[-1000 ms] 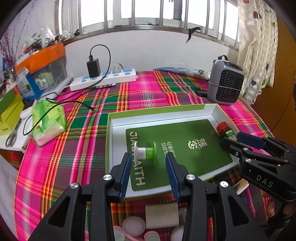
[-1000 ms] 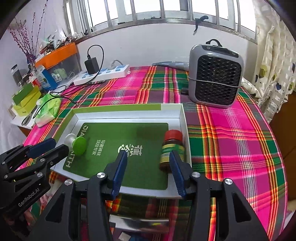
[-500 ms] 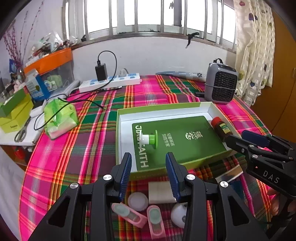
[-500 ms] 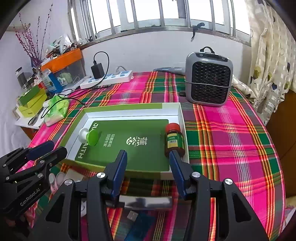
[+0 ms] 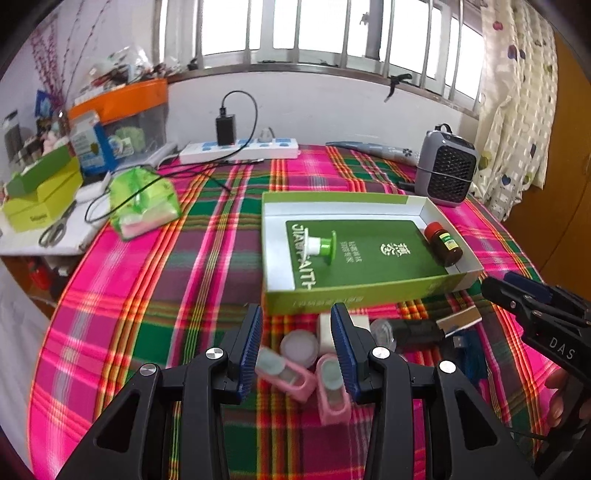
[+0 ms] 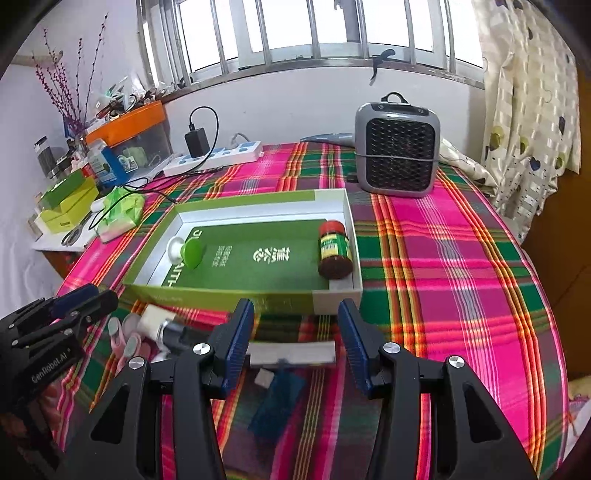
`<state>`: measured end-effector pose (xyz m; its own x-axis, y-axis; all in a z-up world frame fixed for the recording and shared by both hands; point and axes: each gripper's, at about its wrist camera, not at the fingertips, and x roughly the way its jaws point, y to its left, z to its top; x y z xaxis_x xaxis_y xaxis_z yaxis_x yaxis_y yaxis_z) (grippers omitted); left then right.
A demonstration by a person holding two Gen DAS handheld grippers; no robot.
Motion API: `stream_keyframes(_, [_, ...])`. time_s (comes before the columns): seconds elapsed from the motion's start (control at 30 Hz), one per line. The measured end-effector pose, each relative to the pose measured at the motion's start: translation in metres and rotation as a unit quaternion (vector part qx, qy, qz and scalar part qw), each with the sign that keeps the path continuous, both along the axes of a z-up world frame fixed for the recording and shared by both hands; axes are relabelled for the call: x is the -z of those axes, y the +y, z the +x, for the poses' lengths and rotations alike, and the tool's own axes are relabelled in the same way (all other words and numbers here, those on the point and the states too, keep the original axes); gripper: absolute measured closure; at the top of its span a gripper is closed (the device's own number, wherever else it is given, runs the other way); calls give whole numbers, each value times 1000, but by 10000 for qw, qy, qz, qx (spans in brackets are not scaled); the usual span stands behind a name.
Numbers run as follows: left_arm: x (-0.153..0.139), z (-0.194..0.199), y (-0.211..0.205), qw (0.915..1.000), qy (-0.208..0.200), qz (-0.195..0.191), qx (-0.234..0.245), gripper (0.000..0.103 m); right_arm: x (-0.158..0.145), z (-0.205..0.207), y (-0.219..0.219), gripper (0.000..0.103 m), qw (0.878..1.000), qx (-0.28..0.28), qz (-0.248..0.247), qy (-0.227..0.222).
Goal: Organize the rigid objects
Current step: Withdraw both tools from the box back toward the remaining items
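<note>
Clutter lies nearest on the plaid-covered surface [image 5: 155, 280]: two pink cases [image 5: 291, 376] side by side, a round white lid [image 5: 299, 345], a white block [image 5: 325, 328], a dark cylinder with a clear end [image 5: 410, 330], a silvery flat bar [image 6: 291, 352] and a blue flat piece [image 6: 277, 402], all bunched just in front of the open box. The left hand-held gripper [image 5: 295, 345] hangs above the pink cases and the lid with its blue pads apart and nothing clamped between them. The right hand-held gripper [image 6: 295, 345] hangs over the silvery bar, its jaws likewise spread and empty; the bar shows in the gap but the pads do not press on it. In each wrist view the other tool shows at the edge of the frame. Beyond the clutter sits the green-and-white box [image 5: 354, 299], shallow and open, with a green printed card [image 5: 369, 258] lining its floor. Inside it, a green-and-white spool [image 5: 323, 247] lies on its side toward the left end, and a brown bottle with a red cap [image 5: 443, 243] lies on its side against the right wall, the two well apart. Farther back on the right stands a grey heater [image 6: 397, 158] with a dark grille. Toward the left lie a green wrapped packet [image 5: 144, 201], a white power strip [image 5: 240, 149] with a black charger plugged in, yellow-green boxes [image 5: 40, 197] and scissors [image 5: 55, 230]. Behind everything runs a barred window [image 5: 314, 33], with a patterned curtain [image 5: 517, 92] at the right.
</note>
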<state>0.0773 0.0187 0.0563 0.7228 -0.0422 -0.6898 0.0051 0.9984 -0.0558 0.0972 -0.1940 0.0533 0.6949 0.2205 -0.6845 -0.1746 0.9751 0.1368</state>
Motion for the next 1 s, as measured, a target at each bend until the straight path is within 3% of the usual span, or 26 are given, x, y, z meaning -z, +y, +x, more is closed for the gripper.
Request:
stream_keyframes(0.43, [13,-31,28,9996,96,-266,25,65,15,-28,-5,54,9998,72,20,166])
stream_keyframes(0.53, [19,-36,29,9997,174,-178,50,63,21,-31,-3,54,9997,54,-15,251])
stream_keyframes(1.0, [30,-33,25,9979,389,-416,322,62,36,-35,4,54,9987,30,-55,503])
